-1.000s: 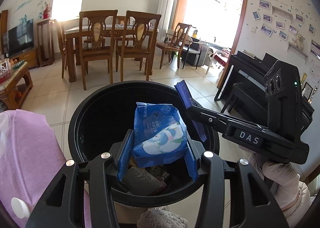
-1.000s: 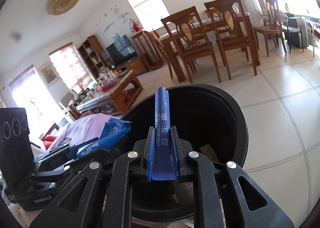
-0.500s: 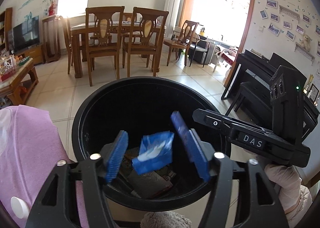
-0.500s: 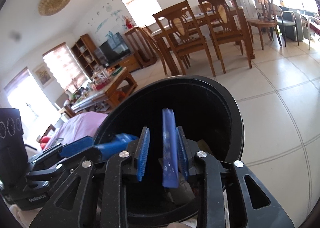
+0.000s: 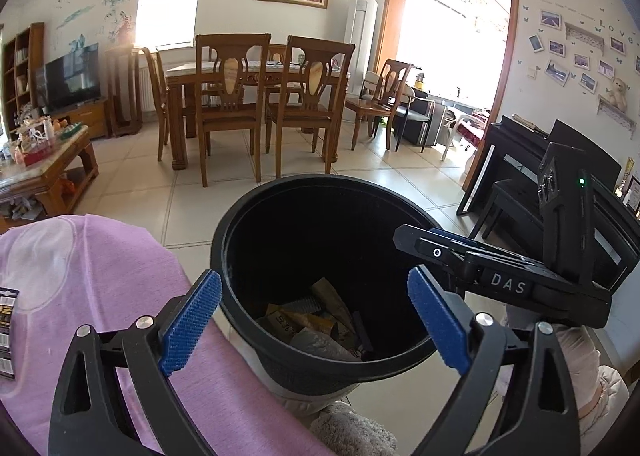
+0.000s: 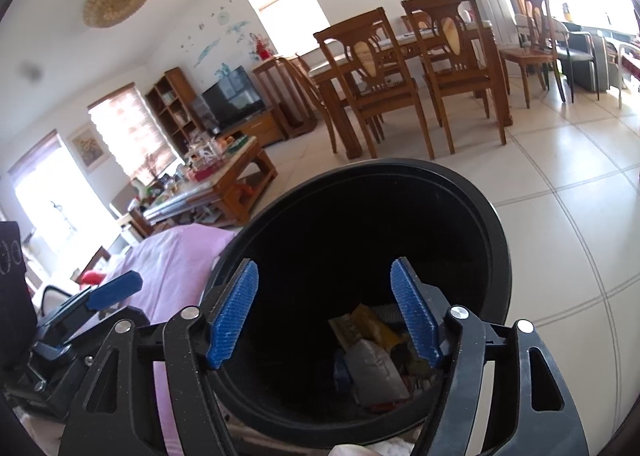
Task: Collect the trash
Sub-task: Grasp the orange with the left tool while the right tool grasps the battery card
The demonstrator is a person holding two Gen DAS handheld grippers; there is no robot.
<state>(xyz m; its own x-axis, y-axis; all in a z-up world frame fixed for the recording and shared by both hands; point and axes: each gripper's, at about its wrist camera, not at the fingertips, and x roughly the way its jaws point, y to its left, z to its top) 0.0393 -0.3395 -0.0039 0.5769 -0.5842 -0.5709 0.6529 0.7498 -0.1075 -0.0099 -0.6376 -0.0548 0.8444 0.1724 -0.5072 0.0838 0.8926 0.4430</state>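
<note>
Two ribbed blue-padded grippers — left gripper (image 5: 314,326), right gripper (image 6: 326,314) — spread empty above round black bin (image 5: 256,216).

"DAS" is printed on the right hand-held gripper (image 5: 416,234); "Love" lettering (image 5: 615,25) decorates the wall.

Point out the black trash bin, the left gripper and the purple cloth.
black trash bin (image 5: 256,212), left wrist view, far rim.
left gripper (image 5: 316,308), left wrist view, midway between fingertips.
purple cloth (image 5: 120,264), left wrist view, bare top.
</note>
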